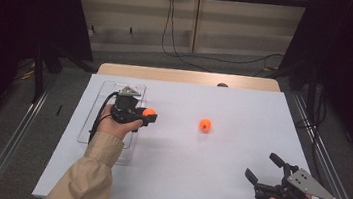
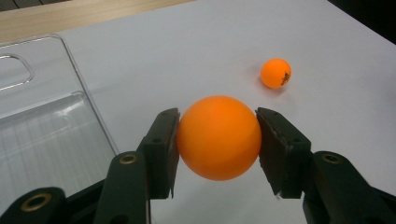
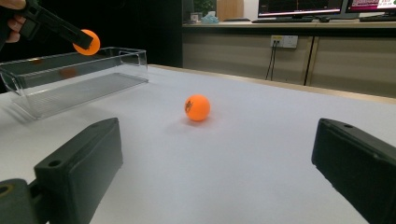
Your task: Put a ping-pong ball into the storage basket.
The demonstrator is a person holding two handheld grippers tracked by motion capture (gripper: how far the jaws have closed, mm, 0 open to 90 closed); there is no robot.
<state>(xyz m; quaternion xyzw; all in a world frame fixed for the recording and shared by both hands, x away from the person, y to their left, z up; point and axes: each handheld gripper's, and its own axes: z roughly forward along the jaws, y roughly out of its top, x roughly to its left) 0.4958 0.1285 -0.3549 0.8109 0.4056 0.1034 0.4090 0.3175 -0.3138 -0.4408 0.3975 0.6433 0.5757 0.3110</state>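
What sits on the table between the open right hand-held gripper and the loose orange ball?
Nothing: the right gripper view shows bare white table from the right hand-held gripper up to the loose orange ball.

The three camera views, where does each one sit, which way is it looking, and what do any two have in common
High view: above the person's side, looking forward and down on the white table; both forearms, left gripper and right gripper show.
Left gripper view: rides the left gripper, looking down along its jaws shut on the held ball, clear tray beside.
Right gripper view: low over the table, looking level across it between open jaws.
Shared: every view shows the loose ball on the table.
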